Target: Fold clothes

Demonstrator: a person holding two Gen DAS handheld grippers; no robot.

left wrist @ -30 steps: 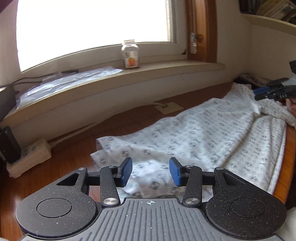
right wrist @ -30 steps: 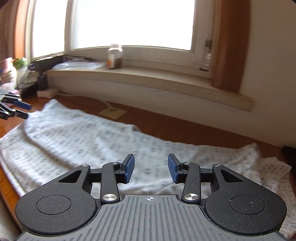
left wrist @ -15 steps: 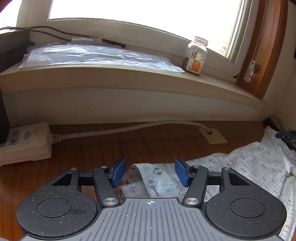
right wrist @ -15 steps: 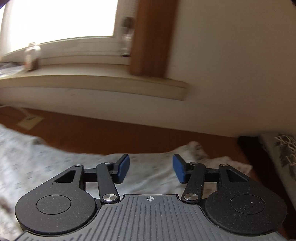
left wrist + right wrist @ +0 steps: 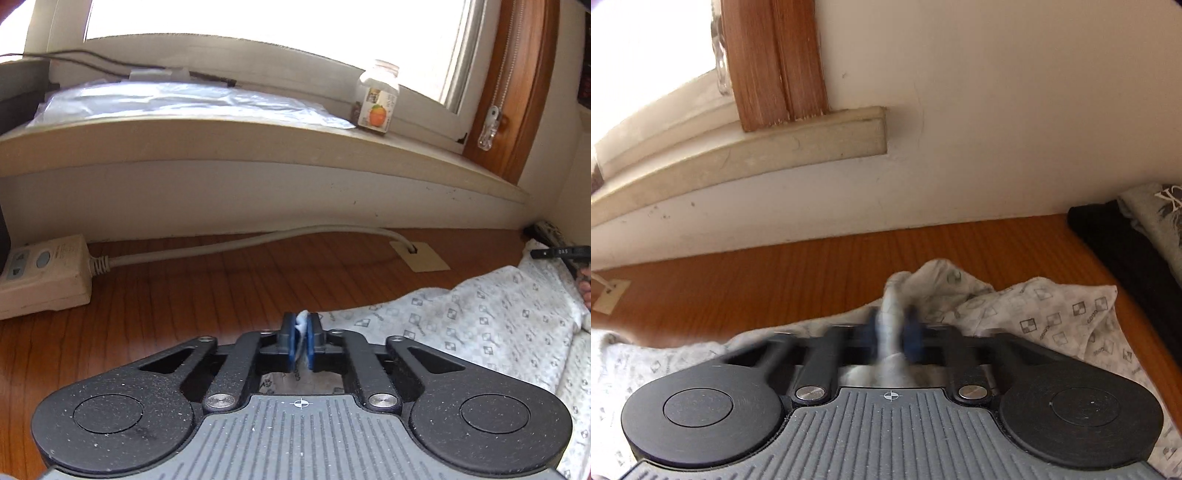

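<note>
Bare wooden tabletop (image 5: 221,288) lay open ahead of left claw (image 5: 302,338); cream power strip (image 5: 44,273) blocked far left; windowsill wall (image 5: 258,199) closed off beyond.

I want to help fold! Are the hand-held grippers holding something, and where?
Both have just closed on the white patterned garment: the left hand-held gripper pinches an edge; the right hand-held gripper pinches a bunched fold near a corner.

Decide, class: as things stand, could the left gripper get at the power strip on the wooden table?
Probably not yet. The left gripper has just closed on the patterned garment, so it is occupied, though bare wooden table lies between it and the power strip.
</note>
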